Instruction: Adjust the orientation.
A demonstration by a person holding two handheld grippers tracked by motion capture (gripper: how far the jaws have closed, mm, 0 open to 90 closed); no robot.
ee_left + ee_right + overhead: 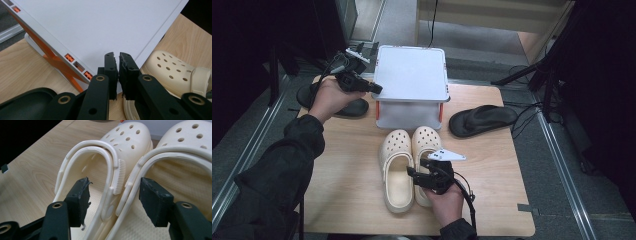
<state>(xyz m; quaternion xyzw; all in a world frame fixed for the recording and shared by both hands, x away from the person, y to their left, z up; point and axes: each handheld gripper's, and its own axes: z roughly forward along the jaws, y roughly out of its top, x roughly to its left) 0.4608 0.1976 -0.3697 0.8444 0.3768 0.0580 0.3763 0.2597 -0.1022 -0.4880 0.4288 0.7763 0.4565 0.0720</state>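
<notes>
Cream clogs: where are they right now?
In the high view the cream clogs sit side by side at the table's centre, just in front of the white storage box, by the right gripper.

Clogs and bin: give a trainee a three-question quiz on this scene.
1. True or false: the right claw stands open around the touching inner walls of the two clogs.
2. What lies beside the bin, one at each side? A) black sandals B) gloves C) brushes
3. Fill in: the left claw is ____ above the bin's lid.

Key: 1 true; 2 A, the black sandals; 3 shut.
</notes>
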